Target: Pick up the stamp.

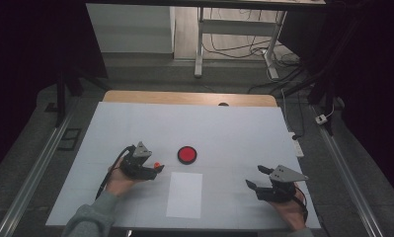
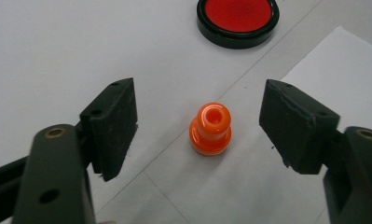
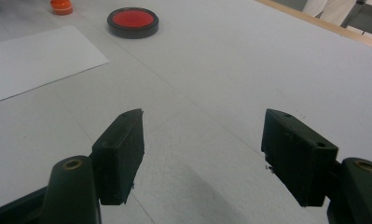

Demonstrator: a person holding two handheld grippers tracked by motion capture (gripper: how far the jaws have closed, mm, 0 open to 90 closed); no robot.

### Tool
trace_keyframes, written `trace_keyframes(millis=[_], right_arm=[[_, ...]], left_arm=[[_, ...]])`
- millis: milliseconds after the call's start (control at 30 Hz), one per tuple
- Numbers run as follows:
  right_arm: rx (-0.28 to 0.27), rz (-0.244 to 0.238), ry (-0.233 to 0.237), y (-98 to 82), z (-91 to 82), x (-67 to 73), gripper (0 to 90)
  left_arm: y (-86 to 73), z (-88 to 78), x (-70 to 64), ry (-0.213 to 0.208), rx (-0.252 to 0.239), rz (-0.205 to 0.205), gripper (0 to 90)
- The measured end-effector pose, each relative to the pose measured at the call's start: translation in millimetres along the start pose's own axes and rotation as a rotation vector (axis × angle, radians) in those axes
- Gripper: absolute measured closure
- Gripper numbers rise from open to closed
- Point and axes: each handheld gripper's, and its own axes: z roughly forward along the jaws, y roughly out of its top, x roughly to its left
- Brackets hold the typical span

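My left claw [image 1: 156, 169] sits low over the tabletop [image 1: 234, 133], gripped from behind by my left hand [image 1: 116, 180], its cable looping back along my grey sleeve [image 1: 88, 219]. Its 2 black jaws stand apart with bare pads [image 2: 113, 123] pressing on nothing. My right claw [image 1: 256, 177] rests near my side of the tabletop, held in my right hand [image 1: 289, 210], grey plate on top. Its 2 jaws gape wide, pads [image 3: 120, 154] facing each other, nothing between them.
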Motion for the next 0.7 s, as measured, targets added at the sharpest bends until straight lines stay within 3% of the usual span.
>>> trace_keyframes(millis=[700], right_arm=[[0.006, -0.006, -0.008, -0.9, 0.1, -0.2, 29.5]], left_arm=[[-4.8, 7.1, 1.7, -0.039, 0.024, 0.023, 60.2]])
